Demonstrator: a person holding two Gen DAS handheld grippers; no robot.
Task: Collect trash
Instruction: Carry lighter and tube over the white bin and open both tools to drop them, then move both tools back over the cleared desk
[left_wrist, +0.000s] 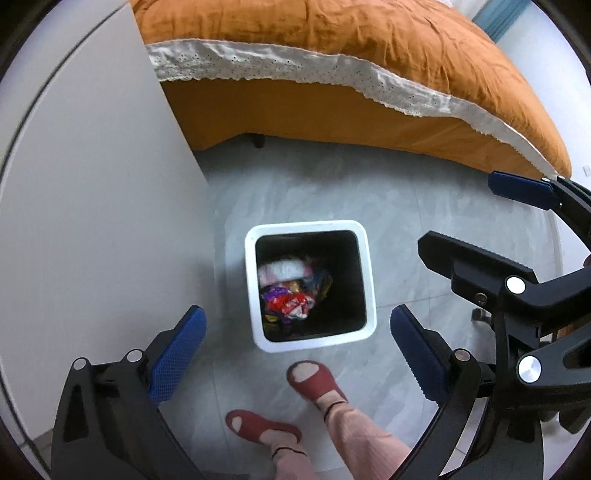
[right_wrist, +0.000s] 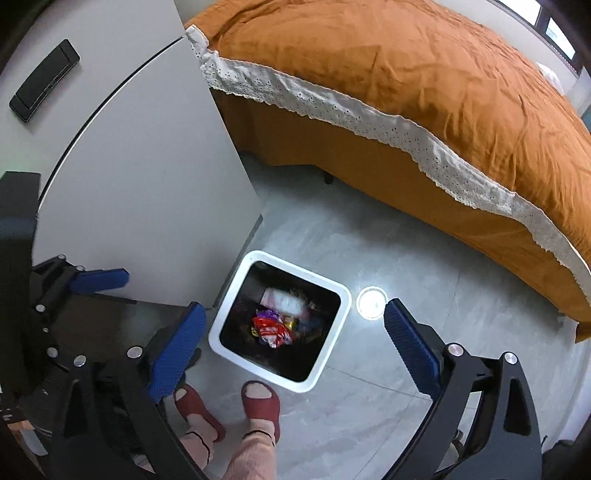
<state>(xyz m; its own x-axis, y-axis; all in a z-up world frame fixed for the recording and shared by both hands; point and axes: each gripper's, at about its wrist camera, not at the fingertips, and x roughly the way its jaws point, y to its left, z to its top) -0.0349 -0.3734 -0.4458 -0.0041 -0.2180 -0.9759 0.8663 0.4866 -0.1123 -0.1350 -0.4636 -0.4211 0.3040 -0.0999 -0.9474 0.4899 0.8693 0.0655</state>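
Jaws wide, both poised above bin (left_wrist: 310, 282)

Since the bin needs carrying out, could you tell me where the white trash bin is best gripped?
Grip the white trash bin by its thick rim, coming straight down from above. It stands upright and open-topped, and the side away from the cabinet is free. The open right hand-held gripper hangs above it.

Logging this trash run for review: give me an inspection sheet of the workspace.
Surface: grey tiled floor, bare around the bin.
Job's things: white square bin, wrappers inside.
Clutter: black flat device on white cabinet; round light spot on floor.
Grippers: left gripper and right gripper open, empty, above the bin.
Cables: nothing seen.
Surroundings: bed with orange cover; person's feet in red slippers.
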